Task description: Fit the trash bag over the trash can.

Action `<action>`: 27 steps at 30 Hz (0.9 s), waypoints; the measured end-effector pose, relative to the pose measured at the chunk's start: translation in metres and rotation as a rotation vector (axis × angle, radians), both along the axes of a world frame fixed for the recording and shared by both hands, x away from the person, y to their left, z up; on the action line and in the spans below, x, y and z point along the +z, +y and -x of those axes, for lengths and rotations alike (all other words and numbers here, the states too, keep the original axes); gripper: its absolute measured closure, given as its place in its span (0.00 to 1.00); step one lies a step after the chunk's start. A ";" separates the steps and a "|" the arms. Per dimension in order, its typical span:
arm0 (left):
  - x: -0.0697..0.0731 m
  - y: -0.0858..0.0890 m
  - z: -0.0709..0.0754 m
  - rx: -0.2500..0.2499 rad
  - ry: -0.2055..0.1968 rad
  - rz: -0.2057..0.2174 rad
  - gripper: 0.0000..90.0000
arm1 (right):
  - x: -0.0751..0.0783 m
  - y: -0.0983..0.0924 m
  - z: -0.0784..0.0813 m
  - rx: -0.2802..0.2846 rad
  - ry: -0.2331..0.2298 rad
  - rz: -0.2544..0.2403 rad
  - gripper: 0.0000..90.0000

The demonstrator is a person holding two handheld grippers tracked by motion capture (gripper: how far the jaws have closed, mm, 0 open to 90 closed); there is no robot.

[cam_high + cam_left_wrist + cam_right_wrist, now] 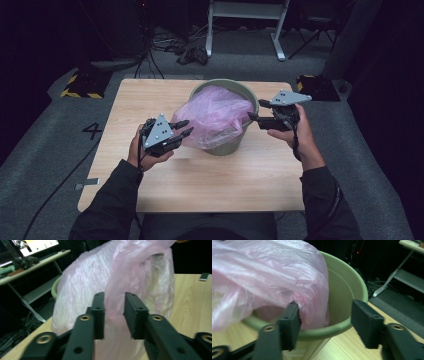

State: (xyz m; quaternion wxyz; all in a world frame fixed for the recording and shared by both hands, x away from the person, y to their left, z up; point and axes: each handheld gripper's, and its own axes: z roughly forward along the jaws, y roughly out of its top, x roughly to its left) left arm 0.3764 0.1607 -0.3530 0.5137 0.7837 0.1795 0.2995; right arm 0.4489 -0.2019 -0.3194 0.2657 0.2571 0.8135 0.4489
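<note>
On the wooden table (210,175) over grey carpet (45,145), both grippers' jaws stand apart beside the bagged bin (250,97).

We wore dark long sleeves (107,200) that reached the wrists. Each hand carried a black two-jaw tool. The left gripper (182,128) had a grey three-cornered plate (159,131) on top, dotted with small dark screw holes, and the right gripper (256,111) bore a matching grey plate (290,97). A black cable (297,145) trailed from the right one along the wrist. Seen close in the left gripper view, the jaws were flat matte-black blocks on black link arms, with brass-coloured rivets (85,318) at the joints and small round holes in the links.
</note>
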 end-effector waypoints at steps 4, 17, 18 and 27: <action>0.002 -0.005 -0.001 -0.005 -0.011 -0.021 0.96 | 0.002 -0.007 0.014 0.023 -0.034 0.001 0.35; 0.010 -0.016 -0.002 -0.013 -0.022 -0.028 1.00 | -0.001 -0.010 0.057 0.122 -0.049 -0.053 0.36; 0.011 -0.017 -0.002 -0.017 -0.024 -0.029 1.00 | -0.004 -0.007 0.060 0.136 -0.048 -0.058 0.35; 0.016 -0.032 -0.001 -0.057 -0.030 -0.022 1.00 | -0.029 0.009 0.065 0.172 0.008 -0.158 0.31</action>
